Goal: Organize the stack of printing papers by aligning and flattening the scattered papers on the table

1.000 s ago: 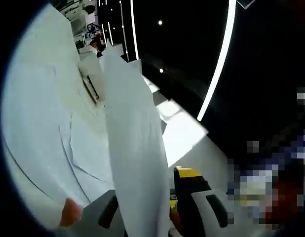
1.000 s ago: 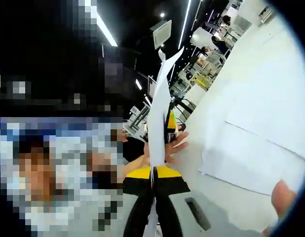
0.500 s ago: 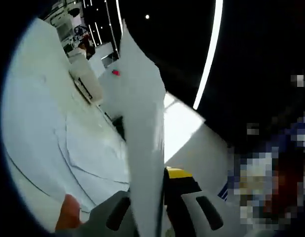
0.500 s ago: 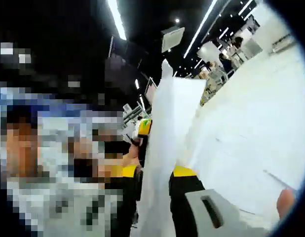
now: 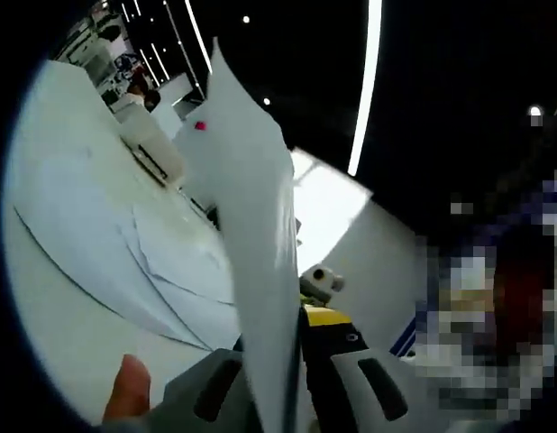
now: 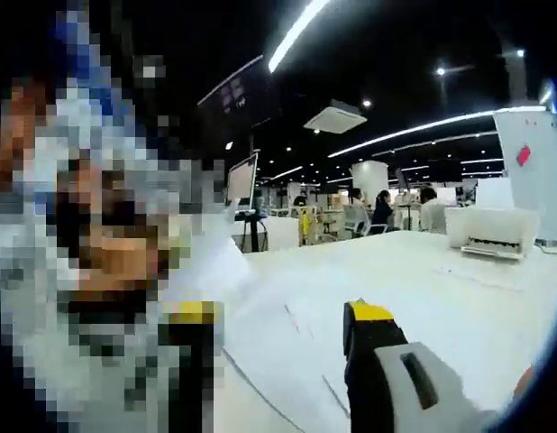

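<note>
In the left gripper view, the left gripper [image 5: 283,397] has its jaws closed on a sheet of paper [image 5: 251,207], which stands edge-on between the yellow-tipped jaws and rises, curled, well clear of the white table [image 5: 53,352]. A small red mark [image 5: 200,126] sits near the sheet's upper end. Behind the raised sheet, more papers [image 5: 161,271] lie flat and fanned out of line on the table, their corners overlapping. A fingertip [image 5: 127,390] shows at the lower left edge of that view, beside the gripper body. A white printer [image 5: 152,144] stands toward the table's far end. In the right gripper view, the right gripper [image 6: 283,338] has its jaws spread wide apart with nothing between them; through the gap the scattered sheets [image 6: 278,343] lie flat on the table [image 6: 396,280]. The same printer [image 6: 490,230] sits near the table's far right edge, and people sit at other tables in the background under long ceiling lights [image 6: 296,32].
</note>
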`<action>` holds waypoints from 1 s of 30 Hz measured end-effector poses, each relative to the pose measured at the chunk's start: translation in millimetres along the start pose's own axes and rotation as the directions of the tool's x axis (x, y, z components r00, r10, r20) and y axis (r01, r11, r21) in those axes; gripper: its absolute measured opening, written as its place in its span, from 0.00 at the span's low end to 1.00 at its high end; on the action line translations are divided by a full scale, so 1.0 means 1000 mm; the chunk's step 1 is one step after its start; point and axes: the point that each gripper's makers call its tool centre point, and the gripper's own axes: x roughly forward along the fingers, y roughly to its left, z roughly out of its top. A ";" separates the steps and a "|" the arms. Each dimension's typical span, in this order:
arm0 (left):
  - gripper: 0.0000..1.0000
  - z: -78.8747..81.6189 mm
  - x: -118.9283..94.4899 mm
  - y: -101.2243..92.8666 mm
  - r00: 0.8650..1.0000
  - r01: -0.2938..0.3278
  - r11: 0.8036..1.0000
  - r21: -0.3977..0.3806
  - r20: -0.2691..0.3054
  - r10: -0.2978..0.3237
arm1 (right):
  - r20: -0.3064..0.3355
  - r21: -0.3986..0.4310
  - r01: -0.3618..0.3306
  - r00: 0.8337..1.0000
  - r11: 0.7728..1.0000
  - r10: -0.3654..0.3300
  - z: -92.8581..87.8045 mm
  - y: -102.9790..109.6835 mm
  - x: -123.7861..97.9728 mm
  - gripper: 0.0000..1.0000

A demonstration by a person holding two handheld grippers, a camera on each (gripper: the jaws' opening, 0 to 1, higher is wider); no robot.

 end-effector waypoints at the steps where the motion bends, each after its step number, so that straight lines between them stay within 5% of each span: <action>1: 0.06 0.000 -0.002 0.001 1.000 0.005 1.000 0.007 0.001 -0.005 | -0.015 -0.011 0.032 0.999 0.999 -0.033 -0.004 -0.009 0.000 0.63; 3: 0.06 0.004 -0.004 0.002 1.000 0.019 1.000 -0.003 0.014 -0.019 | -0.031 -0.025 0.098 0.995 0.995 -0.099 -0.012 -0.029 0.002 0.78; 7: 0.06 0.007 -0.008 0.000 1.000 0.023 0.999 0.026 0.011 -0.024 | -0.112 -0.127 0.149 0.980 0.981 -0.164 -0.031 -0.057 0.006 0.83; 12: 0.06 0.010 -0.014 0.010 1.000 0.007 1.000 0.025 0.021 -0.007 | -0.128 -0.073 0.119 0.983 0.990 -0.128 -0.041 -0.068 0.000 0.86; 15: 0.06 0.015 -0.016 0.008 0.998 0.024 1.000 0.018 0.049 -0.025 | -0.193 -0.102 0.083 0.976 0.991 -0.101 -0.060 -0.070 -0.007 0.84; 24: 0.06 0.011 -0.012 0.003 0.998 0.036 0.999 0.011 0.060 -0.037 | -0.254 0.004 0.113 0.961 0.994 -0.108 -0.092 -0.090 -0.012 0.75; 30: 0.06 0.005 -0.009 -0.002 0.998 0.039 0.999 0.011 0.055 -0.039 | -0.231 0.023 0.095 0.969 0.995 -0.087 -0.092 -0.086 -0.008 0.61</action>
